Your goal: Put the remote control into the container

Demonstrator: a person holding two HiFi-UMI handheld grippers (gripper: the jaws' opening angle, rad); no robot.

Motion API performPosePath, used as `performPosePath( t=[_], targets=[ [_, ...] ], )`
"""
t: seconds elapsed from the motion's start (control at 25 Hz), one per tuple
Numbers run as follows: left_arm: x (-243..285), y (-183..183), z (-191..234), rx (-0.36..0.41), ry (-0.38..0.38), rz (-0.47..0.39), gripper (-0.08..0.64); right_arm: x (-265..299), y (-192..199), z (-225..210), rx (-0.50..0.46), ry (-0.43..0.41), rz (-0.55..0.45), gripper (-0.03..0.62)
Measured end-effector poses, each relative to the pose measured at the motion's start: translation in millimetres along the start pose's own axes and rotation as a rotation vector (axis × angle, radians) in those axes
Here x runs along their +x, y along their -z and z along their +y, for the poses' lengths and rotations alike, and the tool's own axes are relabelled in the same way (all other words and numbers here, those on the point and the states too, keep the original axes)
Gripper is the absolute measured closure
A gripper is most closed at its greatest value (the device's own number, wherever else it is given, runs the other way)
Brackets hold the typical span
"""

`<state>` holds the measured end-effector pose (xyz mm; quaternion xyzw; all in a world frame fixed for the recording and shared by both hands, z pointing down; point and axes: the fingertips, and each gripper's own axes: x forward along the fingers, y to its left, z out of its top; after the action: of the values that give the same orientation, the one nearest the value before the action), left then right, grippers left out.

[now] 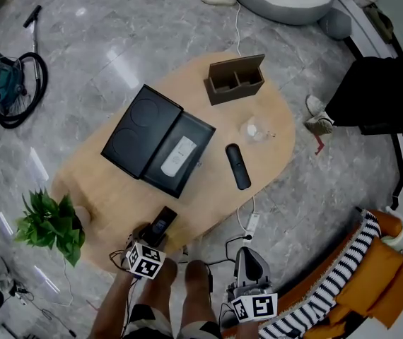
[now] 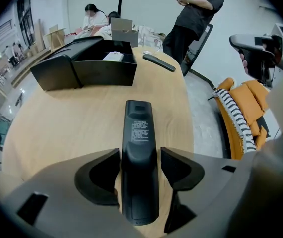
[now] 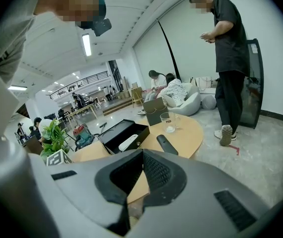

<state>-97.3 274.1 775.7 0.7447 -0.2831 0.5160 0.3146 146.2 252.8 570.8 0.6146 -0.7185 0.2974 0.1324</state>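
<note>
Oval wooden table [image 1: 117, 189] held a black remote [image 2: 137, 133] at six o'clock, between parted jaws of the left gripper [image 2: 139, 153]; the right gripper [image 3: 142, 155] was closed, empty.

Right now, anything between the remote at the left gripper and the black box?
Nothing visible. Only bare table lies between the black remote, which sits between the open jaws of the left gripper, and the open box. A white remote already lies in the box; a second black remote sits off to the right.
</note>
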Motion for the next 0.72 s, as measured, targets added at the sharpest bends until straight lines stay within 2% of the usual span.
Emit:
performPosePath(
  t=[0.2,0.72],
  targets=[
    [0.4,-1.7,5.6,0.005,-0.052,-0.022,0.314,3.4,3.2,-4.9,0.004,0.001,0.005,0.581],
    [0.0,-1.4,5.9,0.011,-0.059,-0.009,0.336,7.4,2.8,-8.4,0.002,-0.012,0.011,0.581]
  ],
)
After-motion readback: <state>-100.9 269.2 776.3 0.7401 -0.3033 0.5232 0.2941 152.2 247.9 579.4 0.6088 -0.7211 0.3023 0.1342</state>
